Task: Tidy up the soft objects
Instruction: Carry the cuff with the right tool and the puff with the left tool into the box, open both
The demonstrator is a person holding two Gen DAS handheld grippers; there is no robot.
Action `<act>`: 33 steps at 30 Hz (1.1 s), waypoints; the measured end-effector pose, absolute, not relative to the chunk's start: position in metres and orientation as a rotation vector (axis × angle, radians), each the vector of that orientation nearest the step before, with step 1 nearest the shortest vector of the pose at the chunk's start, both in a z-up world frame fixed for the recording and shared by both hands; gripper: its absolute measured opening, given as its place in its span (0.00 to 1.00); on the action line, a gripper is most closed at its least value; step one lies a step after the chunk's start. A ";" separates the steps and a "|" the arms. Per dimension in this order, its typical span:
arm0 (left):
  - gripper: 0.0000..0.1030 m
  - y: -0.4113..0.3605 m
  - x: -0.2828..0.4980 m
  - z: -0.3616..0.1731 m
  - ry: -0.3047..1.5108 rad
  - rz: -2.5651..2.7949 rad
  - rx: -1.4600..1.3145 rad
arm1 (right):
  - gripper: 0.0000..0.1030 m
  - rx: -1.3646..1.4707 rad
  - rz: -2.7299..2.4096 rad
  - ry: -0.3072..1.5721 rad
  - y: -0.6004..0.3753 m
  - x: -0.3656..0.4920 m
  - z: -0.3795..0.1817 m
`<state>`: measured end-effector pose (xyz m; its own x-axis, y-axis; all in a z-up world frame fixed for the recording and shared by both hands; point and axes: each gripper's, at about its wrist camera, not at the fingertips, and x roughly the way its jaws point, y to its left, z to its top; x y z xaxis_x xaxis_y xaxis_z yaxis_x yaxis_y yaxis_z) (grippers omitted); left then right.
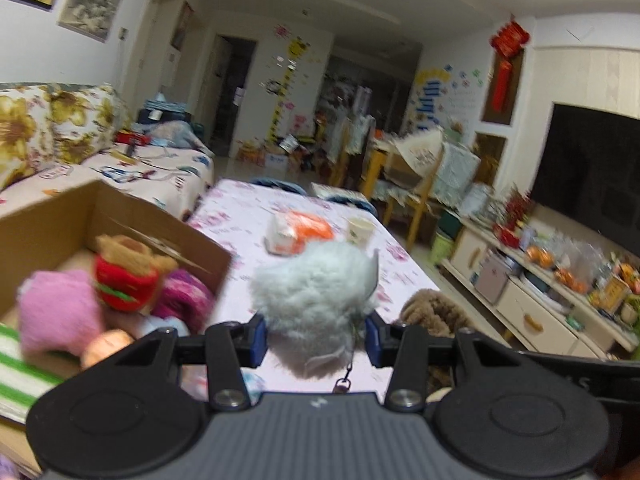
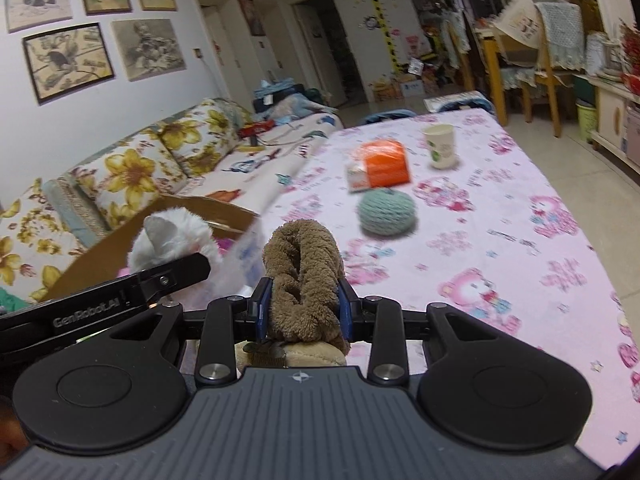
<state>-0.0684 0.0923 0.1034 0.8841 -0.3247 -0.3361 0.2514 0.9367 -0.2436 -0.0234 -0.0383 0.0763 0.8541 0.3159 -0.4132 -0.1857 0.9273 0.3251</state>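
My left gripper (image 1: pixel 316 338) is shut on a white fluffy plush toy (image 1: pixel 316 300) and holds it above the table, just right of a cardboard box (image 1: pixel 160 236). The box holds several soft toys, among them a pink plush (image 1: pixel 60 312) and a brown bear in red (image 1: pixel 128 272). My right gripper (image 2: pixel 305 310) is shut on a brown plush toy (image 2: pixel 304 276), which also shows in the left wrist view (image 1: pixel 434 312). The white plush also shows in the right wrist view (image 2: pixel 172 240), with the left gripper's finger under it. A teal yarn ball (image 2: pixel 386 212) lies on the table ahead.
The table has a pink printed cloth (image 2: pixel 500 248). An orange and white packet (image 2: pixel 380 166) and a paper cup (image 2: pixel 440 146) stand further back. A floral sofa (image 2: pixel 132 172) runs along the left. Chairs (image 2: pixel 532 60) and a TV cabinet (image 1: pixel 540 300) stand at the right.
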 end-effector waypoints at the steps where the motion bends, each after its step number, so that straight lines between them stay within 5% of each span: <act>1: 0.43 0.099 -0.067 0.105 0.377 -0.288 -0.208 | 0.40 0.284 0.280 0.475 -0.034 -0.020 0.078; 29: 0.44 0.221 -0.026 0.094 0.403 0.122 -0.372 | 0.42 0.399 0.644 0.634 0.088 0.040 0.047; 33: 0.47 0.223 -0.026 0.093 0.424 0.155 -0.360 | 0.57 0.385 0.678 0.648 0.104 0.046 0.051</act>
